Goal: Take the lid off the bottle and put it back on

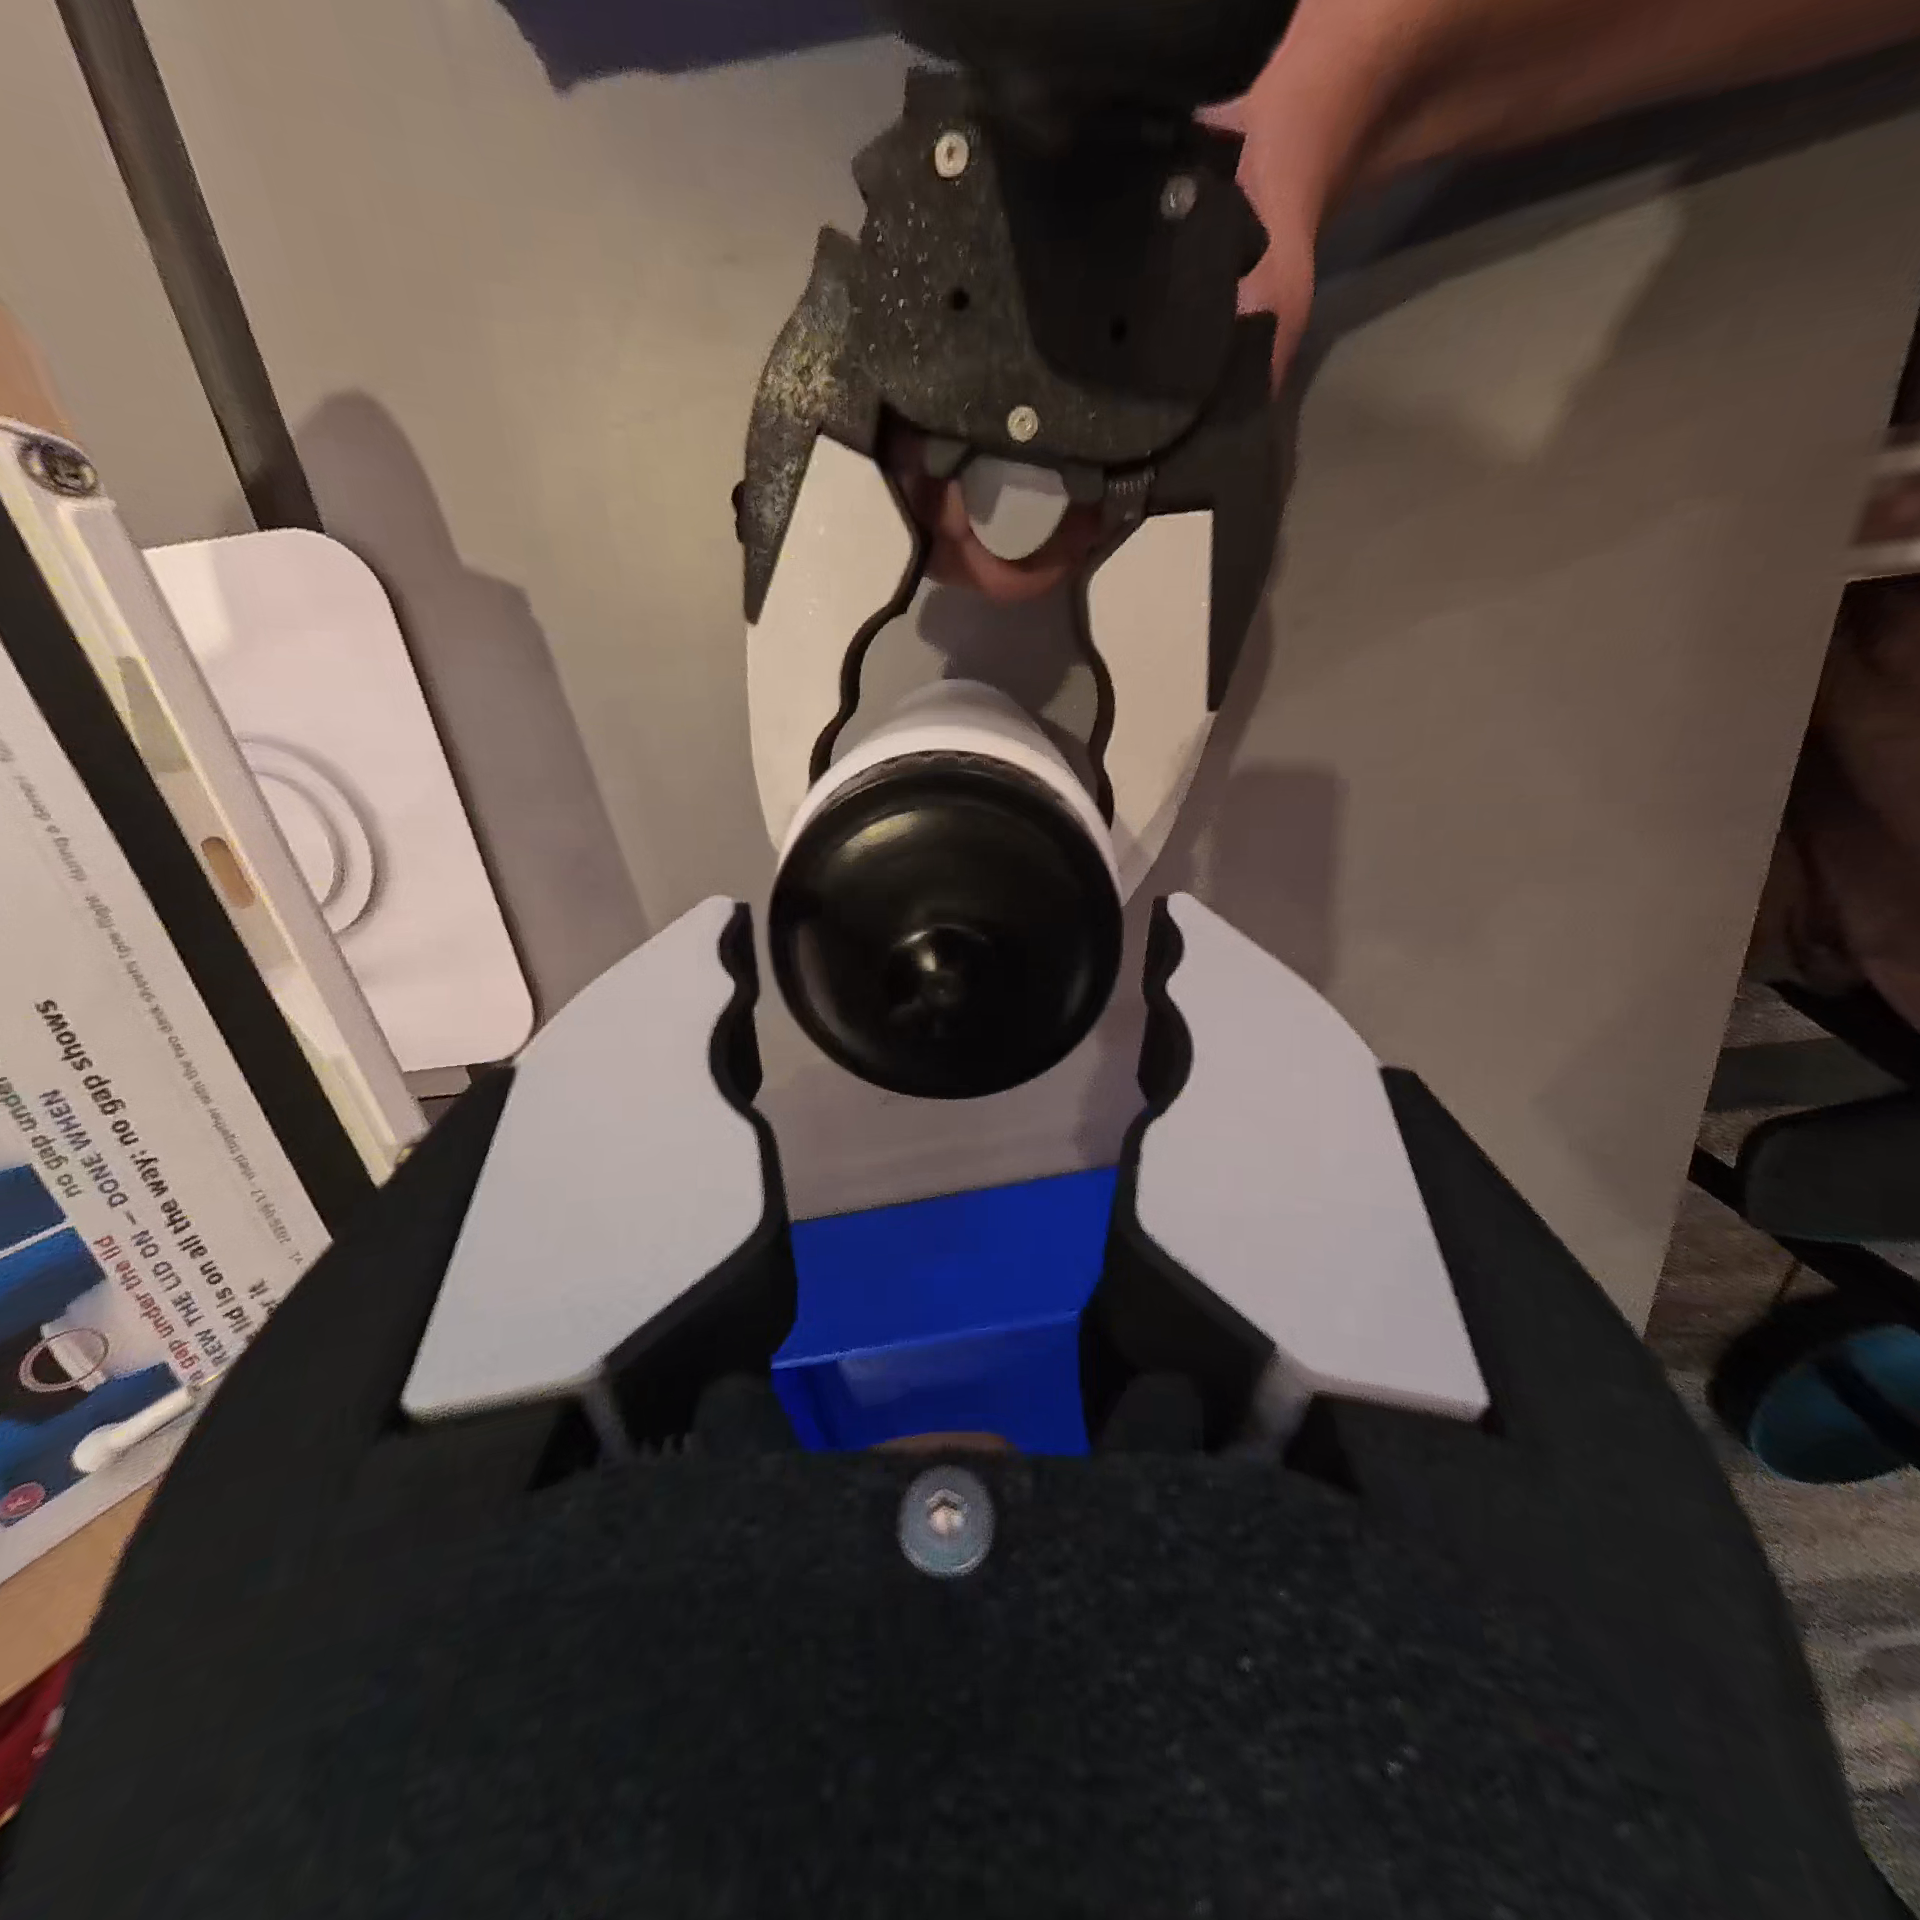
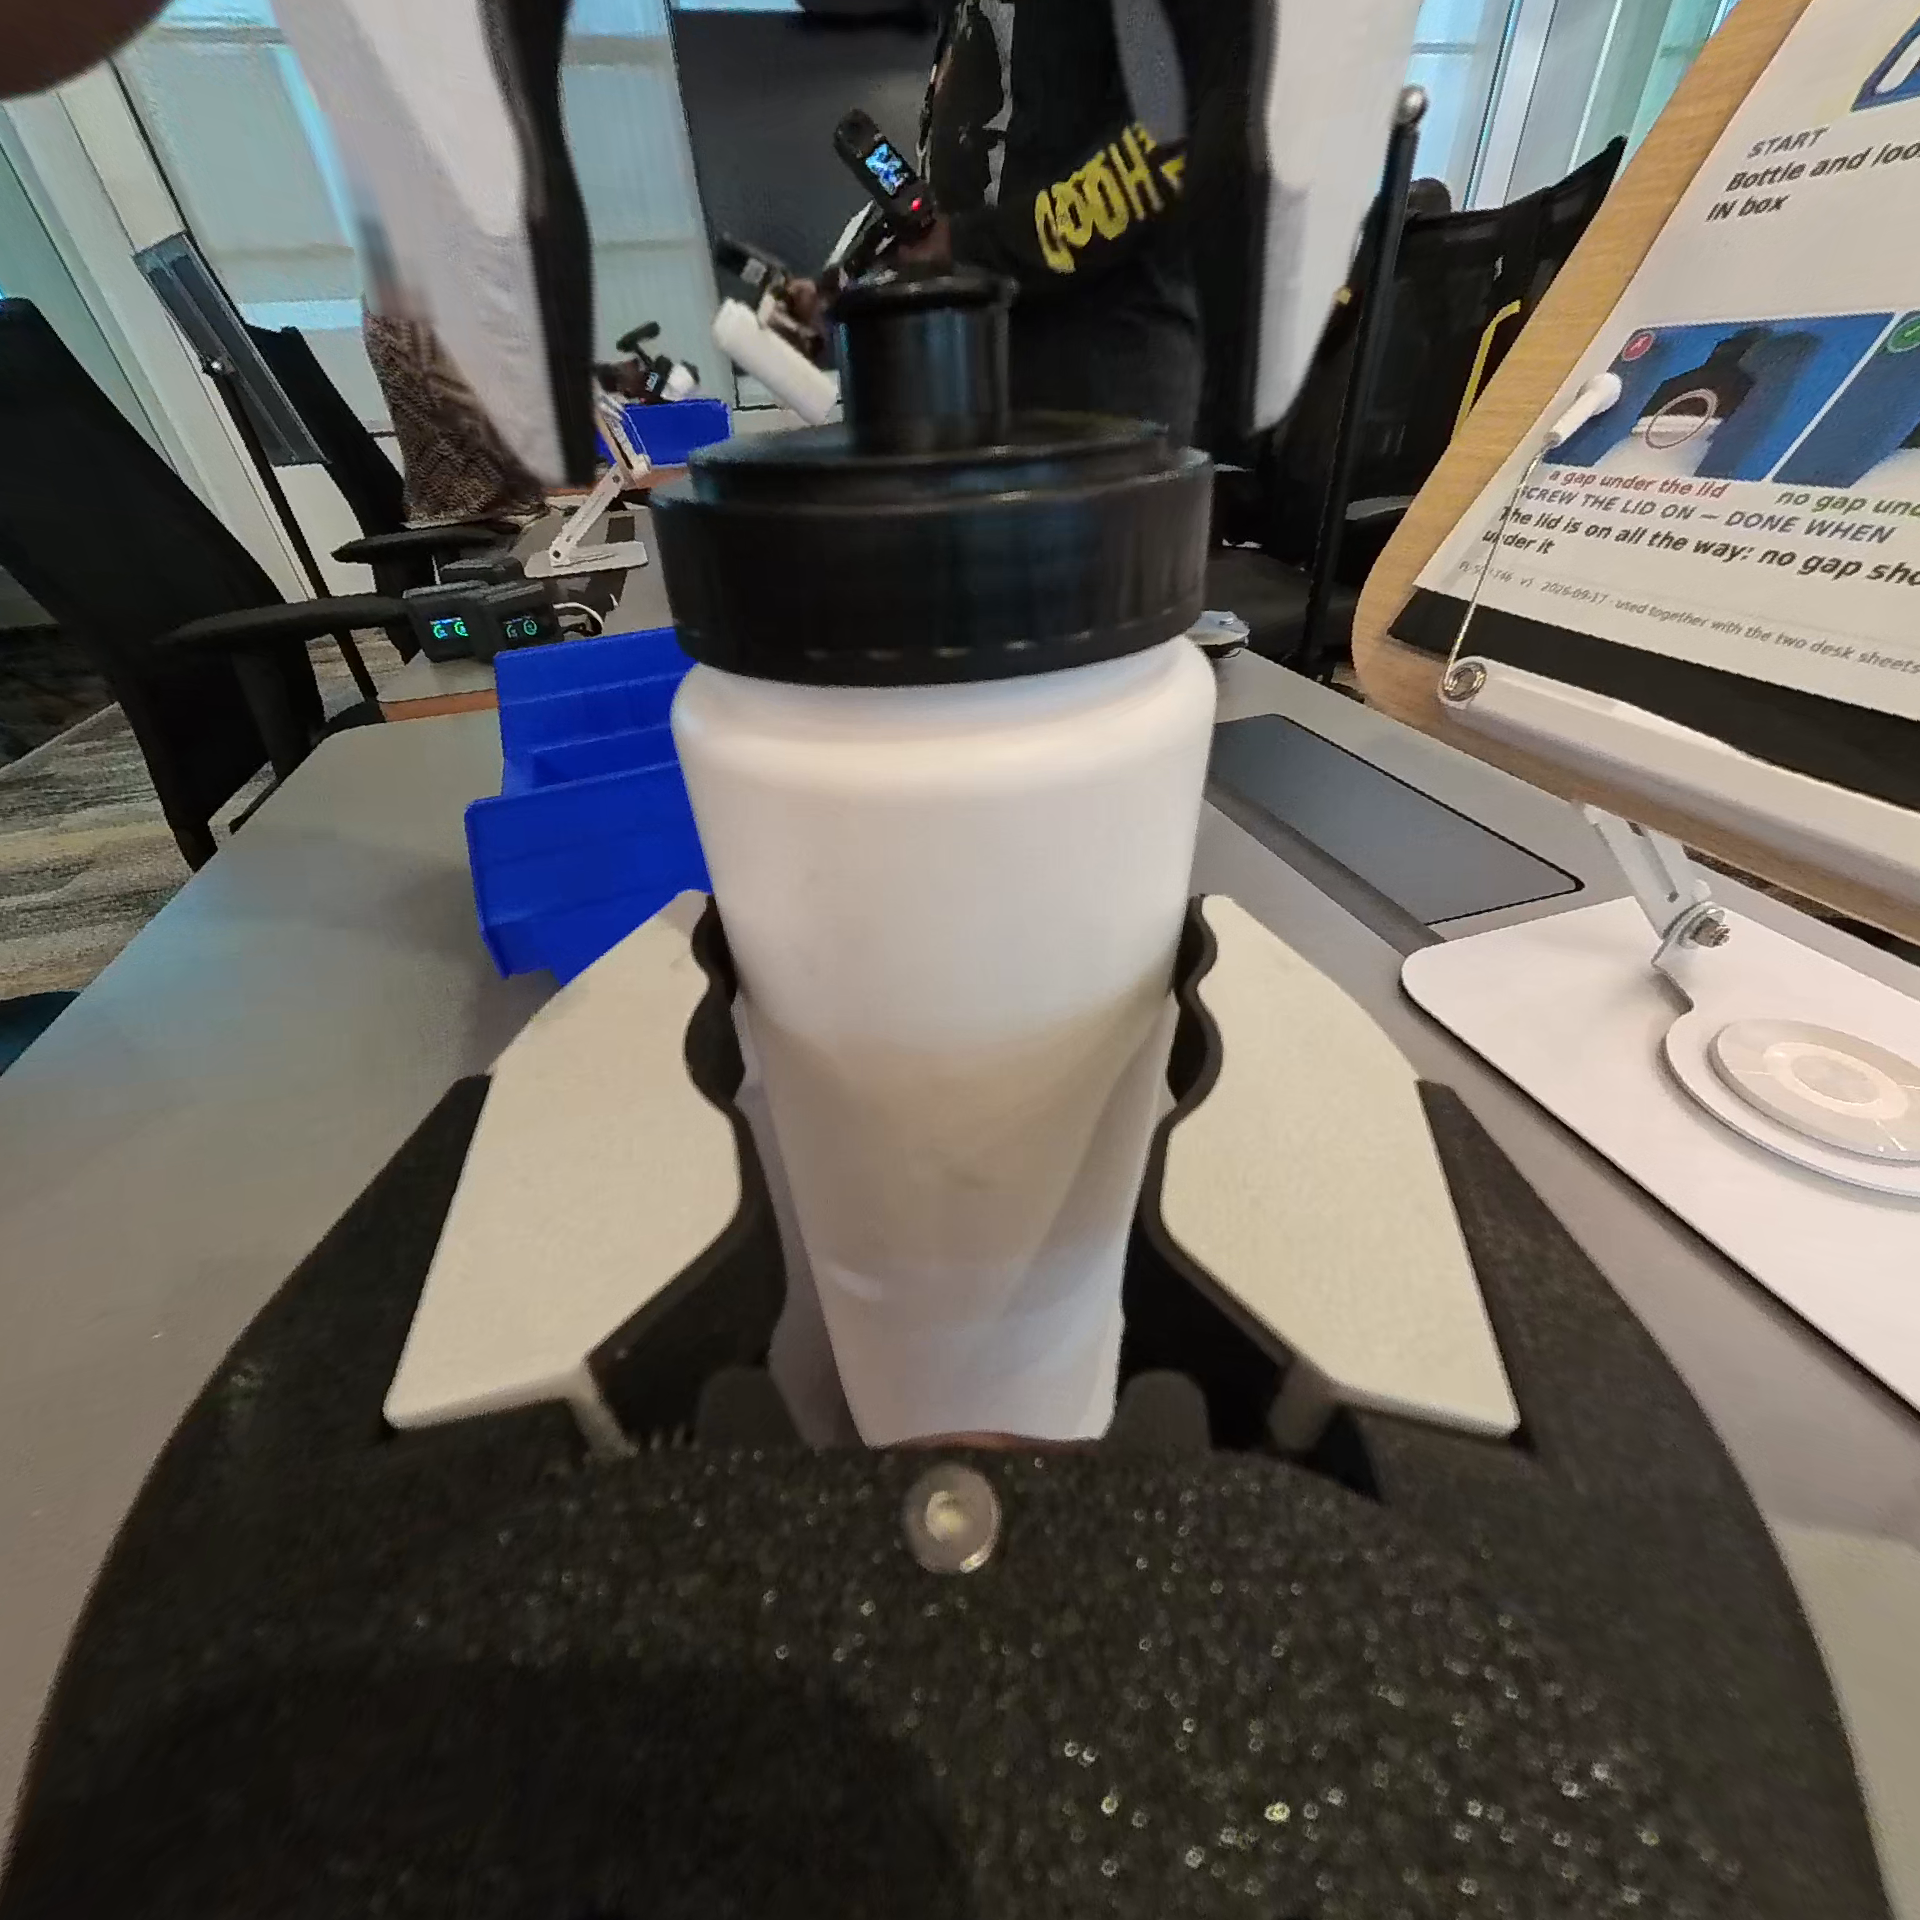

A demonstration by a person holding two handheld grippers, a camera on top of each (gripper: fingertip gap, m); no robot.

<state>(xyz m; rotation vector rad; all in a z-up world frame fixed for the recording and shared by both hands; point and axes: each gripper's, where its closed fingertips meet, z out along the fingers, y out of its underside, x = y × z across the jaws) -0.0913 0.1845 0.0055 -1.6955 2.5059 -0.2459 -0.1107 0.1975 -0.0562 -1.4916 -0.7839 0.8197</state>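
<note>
A white bottle (image 2: 945, 883) with a black screw lid (image 2: 935, 551) stands upright between my right gripper's (image 2: 951, 997) pads, which press on its body on both sides. The left wrist view looks straight down on the lid (image 1: 945, 935), with the white bottle shoulder (image 1: 935, 738) behind it. My left gripper (image 1: 951, 966) straddles the lid, and a thin gap shows between each pad and the lid's rim, so it is open. The right gripper (image 1: 964, 774) shows there too, clamped on the bottle from the far side.
A blue bin (image 2: 582, 790) sits on the grey table (image 2: 260, 1039) left of the bottle, and it shows below my left fingers (image 1: 935, 1278). A stand with a printed sheet (image 2: 1714, 468) on a white base (image 2: 1662, 1091) is at the right. A hand (image 1: 1351, 156) holds the right gripper.
</note>
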